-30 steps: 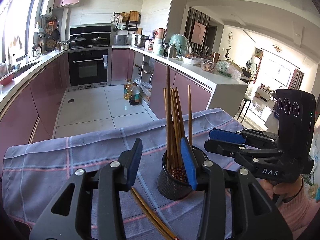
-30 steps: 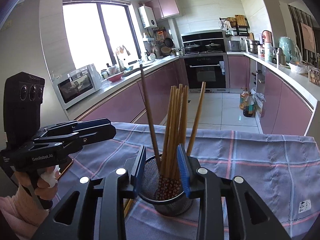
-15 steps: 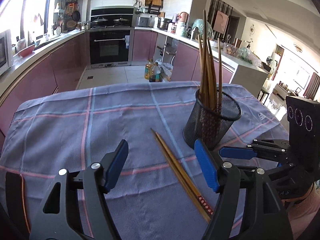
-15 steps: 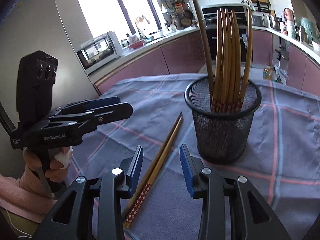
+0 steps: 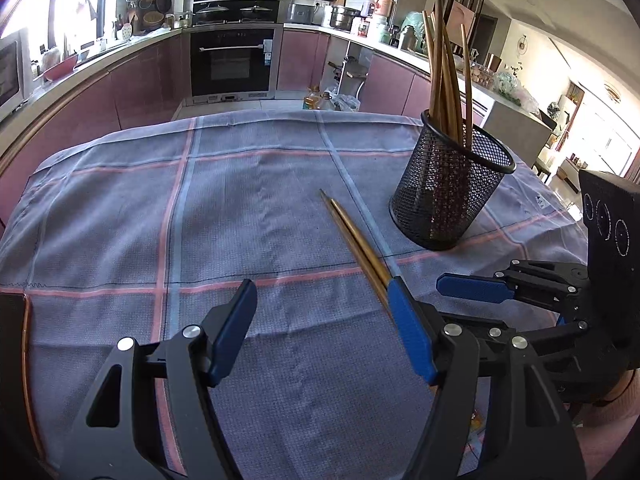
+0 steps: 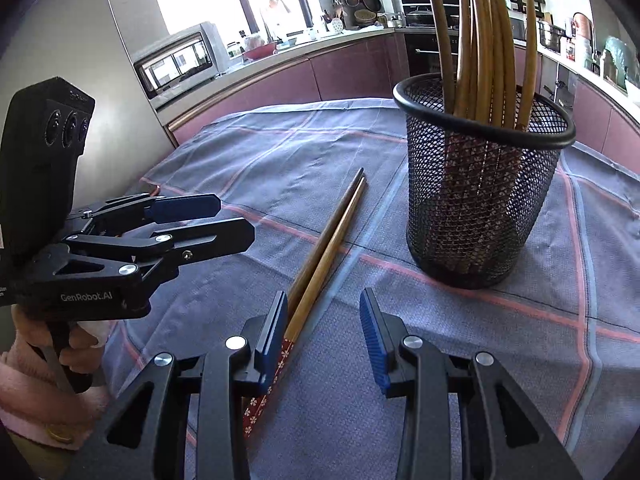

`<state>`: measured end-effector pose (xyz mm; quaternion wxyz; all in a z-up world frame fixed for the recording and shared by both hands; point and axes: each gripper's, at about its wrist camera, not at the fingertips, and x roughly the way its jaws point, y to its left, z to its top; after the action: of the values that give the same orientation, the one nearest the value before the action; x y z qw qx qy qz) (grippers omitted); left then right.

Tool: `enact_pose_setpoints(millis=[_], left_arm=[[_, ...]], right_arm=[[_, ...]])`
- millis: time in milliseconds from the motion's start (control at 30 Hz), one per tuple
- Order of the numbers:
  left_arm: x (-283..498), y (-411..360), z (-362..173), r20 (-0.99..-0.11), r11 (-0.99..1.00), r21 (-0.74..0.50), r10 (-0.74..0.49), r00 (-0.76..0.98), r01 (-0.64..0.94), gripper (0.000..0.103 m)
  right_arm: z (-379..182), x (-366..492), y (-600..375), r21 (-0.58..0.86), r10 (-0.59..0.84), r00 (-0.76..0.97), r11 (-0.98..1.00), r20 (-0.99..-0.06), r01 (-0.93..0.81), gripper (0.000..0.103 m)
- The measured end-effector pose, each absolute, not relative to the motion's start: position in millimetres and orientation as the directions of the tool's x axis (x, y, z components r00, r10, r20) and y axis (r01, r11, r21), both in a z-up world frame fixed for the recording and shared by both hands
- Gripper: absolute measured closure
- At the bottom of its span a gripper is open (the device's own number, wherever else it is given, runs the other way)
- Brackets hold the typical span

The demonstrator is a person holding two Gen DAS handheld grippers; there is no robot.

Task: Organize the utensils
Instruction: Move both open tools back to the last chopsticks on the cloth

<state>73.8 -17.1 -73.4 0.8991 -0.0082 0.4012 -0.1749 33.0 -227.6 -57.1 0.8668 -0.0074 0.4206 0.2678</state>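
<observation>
A black mesh cup [image 5: 450, 190] stands upright on the checked cloth and holds several brown chopsticks [image 5: 442, 68]; it also shows in the right wrist view [image 6: 480, 184]. A loose pair of chopsticks [image 5: 354, 240] lies flat on the cloth left of the cup, its red patterned ends toward me [image 6: 320, 264]. My left gripper [image 5: 324, 332] is open and empty above the cloth, its right finger over the pair's near end. My right gripper [image 6: 324, 340] is open and empty, its left finger beside the pair's red end.
A blue-grey checked cloth [image 5: 200, 220] covers the table. Behind it run purple kitchen cabinets, an oven [image 5: 232, 60] and a worktop with a microwave [image 6: 176, 60]. The cloth's far and left edges drop off to the floor.
Both grippers have pulled back and down from around the cup toward the table's near side. The cup now stands farther off and the loose pair lies between the fingers' tips.
</observation>
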Motion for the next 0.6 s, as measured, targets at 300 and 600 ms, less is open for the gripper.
enact_pose_setpoints(millis=[300,600], left_arm=[[74,-19,-86,-0.735,0.941,-0.151,-0.311,0.603,0.301,0.037],[77,-28,-91,-0.746,0.937,-0.127,-0.307,0.591,0.326,0.038]], right_arm=[[-62,33,-216,0.14,0.404,0.516,0.868,-0.755,-0.476,0.067],[-64,36,-224,0.173,0.409,0.506,0.876,-0.76,-0.45,0.075]])
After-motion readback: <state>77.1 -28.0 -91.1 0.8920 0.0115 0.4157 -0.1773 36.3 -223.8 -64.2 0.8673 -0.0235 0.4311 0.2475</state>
